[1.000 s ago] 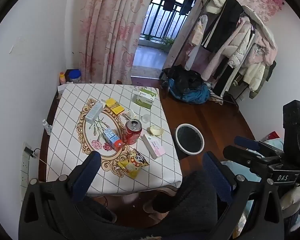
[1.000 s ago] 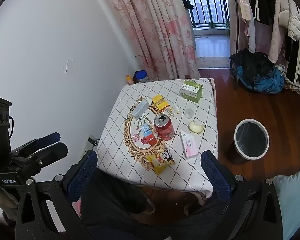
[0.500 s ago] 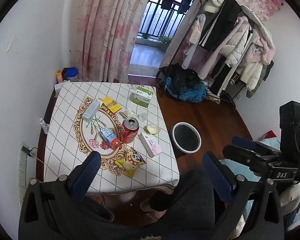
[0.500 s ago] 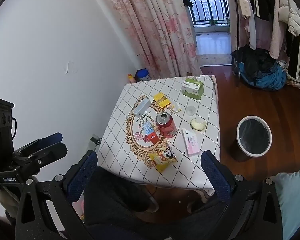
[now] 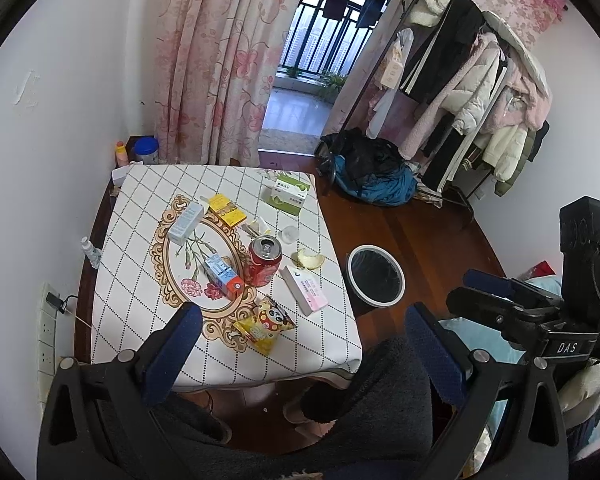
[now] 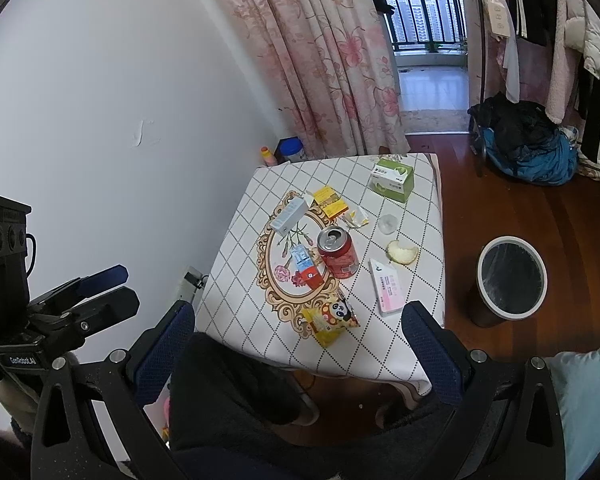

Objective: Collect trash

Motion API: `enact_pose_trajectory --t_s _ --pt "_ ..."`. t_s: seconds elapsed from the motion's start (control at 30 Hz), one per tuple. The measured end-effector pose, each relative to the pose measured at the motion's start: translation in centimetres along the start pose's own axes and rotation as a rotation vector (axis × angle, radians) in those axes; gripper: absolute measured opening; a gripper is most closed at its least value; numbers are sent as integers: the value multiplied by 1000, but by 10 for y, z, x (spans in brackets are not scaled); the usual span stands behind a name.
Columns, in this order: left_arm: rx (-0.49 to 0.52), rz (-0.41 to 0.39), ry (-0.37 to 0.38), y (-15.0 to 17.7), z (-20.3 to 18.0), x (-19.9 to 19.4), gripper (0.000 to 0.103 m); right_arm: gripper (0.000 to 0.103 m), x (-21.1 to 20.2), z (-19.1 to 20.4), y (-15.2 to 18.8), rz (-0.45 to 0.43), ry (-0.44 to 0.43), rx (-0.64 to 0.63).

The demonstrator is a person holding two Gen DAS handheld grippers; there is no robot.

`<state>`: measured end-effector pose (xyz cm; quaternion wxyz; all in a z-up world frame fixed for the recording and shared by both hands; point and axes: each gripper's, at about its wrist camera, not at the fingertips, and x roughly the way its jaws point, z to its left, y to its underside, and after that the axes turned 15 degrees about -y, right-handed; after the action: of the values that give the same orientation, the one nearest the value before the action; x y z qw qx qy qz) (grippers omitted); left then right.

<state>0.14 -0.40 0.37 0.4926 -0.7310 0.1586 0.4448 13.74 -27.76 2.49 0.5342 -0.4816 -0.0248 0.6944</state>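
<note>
Trash lies on the checkered table (image 5: 132,292): a red can (image 5: 265,261), a yellow snack bag (image 5: 266,324), a pink-and-white box (image 5: 305,291), a blue-orange carton (image 5: 222,276), a peel (image 5: 310,259) and a crumpled wrapper (image 5: 256,226). A dark bin (image 5: 376,276) with a white rim stands on the floor to the table's right. My left gripper (image 5: 302,316) hangs open above the table's near edge, holding nothing. My right gripper (image 6: 300,314) is open too, over the same edge, with the can (image 6: 337,254) and bin (image 6: 512,280) ahead.
A green tissue box (image 5: 290,194), a yellow box (image 5: 226,209) and a white-blue box (image 5: 186,224) sit further back. A person's dark-clad legs (image 5: 340,420) are below both grippers. A clothes rack (image 5: 480,92) and a heap of bags (image 5: 372,176) stand at the right.
Both views drifted only slightly. Nothing on the table moved, and both grippers stayed open and empty.
</note>
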Motion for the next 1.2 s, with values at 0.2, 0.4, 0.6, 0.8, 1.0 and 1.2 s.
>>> enact_pose_trajectory --t_s 0.2,0.4,0.6,0.8,1.0,1.2 --pt "-2 -1 1 0 0 0 103 103 2 1 -1 4 7 4" --pt "-1 -1 0 0 1 0 103 103 2 1 -1 2 6 3" --pt "2 0 1 -1 3 1 103 103 3 0 -1 1 2 2" --pt "12 2 -5 -2 7 4 103 103 1 -2 -2 3 -5 0" --pt "13 1 -8 -4 7 4 103 103 0 -3 -2 6 -11 -1" --pt "15 -1 -11 -4 6 3 103 103 0 -3 -2 2 -10 -1"
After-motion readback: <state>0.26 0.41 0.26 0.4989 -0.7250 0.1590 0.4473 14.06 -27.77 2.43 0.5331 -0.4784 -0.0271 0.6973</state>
